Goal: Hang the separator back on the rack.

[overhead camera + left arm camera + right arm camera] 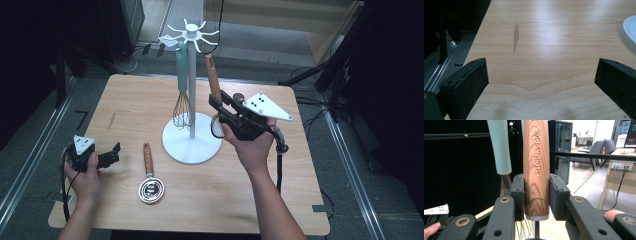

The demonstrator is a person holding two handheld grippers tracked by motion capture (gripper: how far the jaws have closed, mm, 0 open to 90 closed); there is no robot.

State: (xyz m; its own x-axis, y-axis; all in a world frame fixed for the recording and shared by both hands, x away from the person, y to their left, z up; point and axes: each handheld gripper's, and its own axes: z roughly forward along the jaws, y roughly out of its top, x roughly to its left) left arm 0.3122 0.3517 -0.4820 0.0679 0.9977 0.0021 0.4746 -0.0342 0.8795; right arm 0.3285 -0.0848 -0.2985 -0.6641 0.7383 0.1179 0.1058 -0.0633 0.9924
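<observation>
A white utensil stand [192,90] with hooks on top rises from a round base mid-table. From it hangs a whisk [183,85] with a teal handle [500,147]. My right gripper [219,102] is lifted just right of the stand's pole and shut on a wooden-handled utensil [214,75], held upright. Its pads clamp the lower part of the handle [536,165], which reads "KITCHEN TOOL". My left gripper [114,157] rests low over the table's left side, its jaws [541,75] wide open over bare wood.
A small metal strainer [150,180] with a wooden handle lies on the table between the left gripper and the stand's base [629,32]. The wooden table [280,200] is ringed by dark floor, cables and a metal rail on the left.
</observation>
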